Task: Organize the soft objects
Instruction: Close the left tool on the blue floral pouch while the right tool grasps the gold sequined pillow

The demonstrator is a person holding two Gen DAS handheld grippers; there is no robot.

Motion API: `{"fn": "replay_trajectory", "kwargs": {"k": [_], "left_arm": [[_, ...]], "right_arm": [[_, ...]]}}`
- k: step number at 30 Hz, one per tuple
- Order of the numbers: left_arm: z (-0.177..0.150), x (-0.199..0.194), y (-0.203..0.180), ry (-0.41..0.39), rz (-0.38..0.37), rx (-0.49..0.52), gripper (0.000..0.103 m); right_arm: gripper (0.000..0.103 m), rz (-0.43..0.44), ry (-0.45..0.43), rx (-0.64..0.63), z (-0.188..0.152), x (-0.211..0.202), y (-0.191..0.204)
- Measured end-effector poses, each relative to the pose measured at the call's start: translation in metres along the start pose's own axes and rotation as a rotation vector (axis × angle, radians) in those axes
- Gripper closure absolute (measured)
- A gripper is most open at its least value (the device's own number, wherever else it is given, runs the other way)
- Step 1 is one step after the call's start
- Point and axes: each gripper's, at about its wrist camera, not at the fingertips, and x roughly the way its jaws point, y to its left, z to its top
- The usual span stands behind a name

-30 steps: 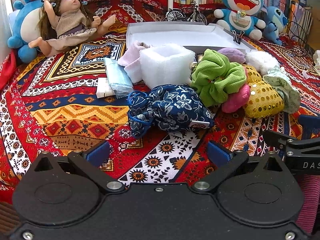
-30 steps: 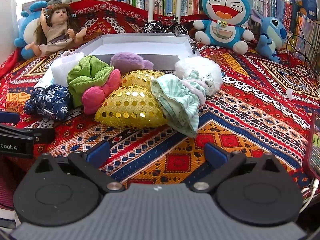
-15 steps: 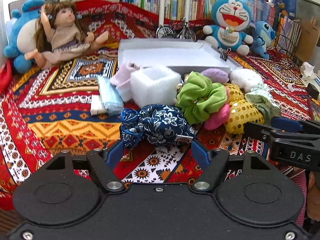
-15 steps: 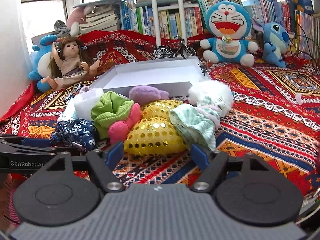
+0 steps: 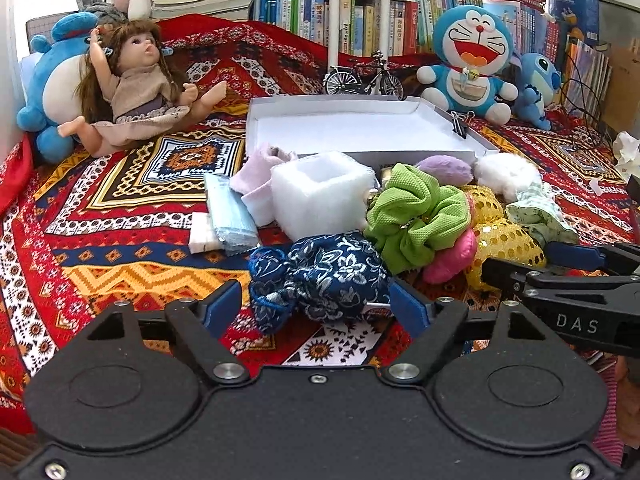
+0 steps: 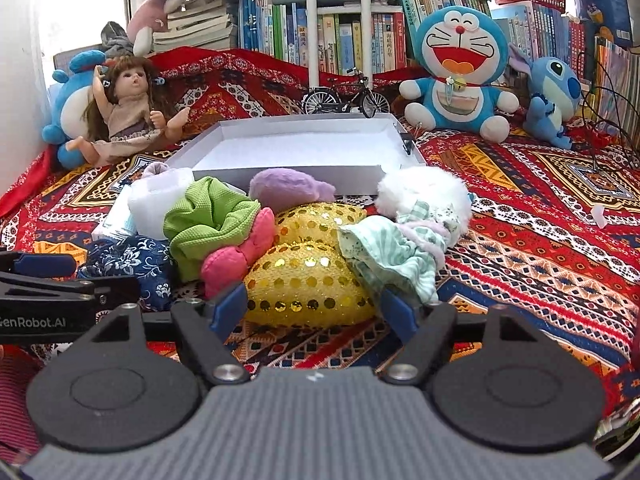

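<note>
Left hand-held gripper (image 5: 316, 304) straddles navy floral pouch (image 5: 324, 276), jaws spread; right hand-held gripper (image 6: 312, 308), likewise spread, flanks gold sequin cushion (image 6: 308, 284).

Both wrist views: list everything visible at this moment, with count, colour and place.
blue floral pouch: 1, navy and white, between left gripper's fingers
sequin cushion: 1, gold, between right gripper's fingers
scrunchie: 1, green, pile centre
foam cube: 1, white, behind pouch
tray: 1, white, behind pile
doll: 1, beige dress, far left
Doraemon plush: 1, blue, far right
toy bicycle: 1, black, behind tray
left gripper: open
right gripper: open
</note>
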Motion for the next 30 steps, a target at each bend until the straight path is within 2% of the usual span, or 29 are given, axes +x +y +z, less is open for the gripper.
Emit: {"fn": "replay_trajectory", "kwargs": {"k": [25, 30], "left_arm": [[-0.002, 0.023, -0.002, 0.004, 0.004, -0.012, 0.018], [-0.001, 0.022, -0.002, 0.005, -0.001, -0.013, 0.026]], "right_arm": [[0.019, 0.012, 0.026, -0.005, 0.005, 0.018, 0.001], [0.019, 0.013, 0.029, -0.006, 0.007, 0.022, 0.002]]}}
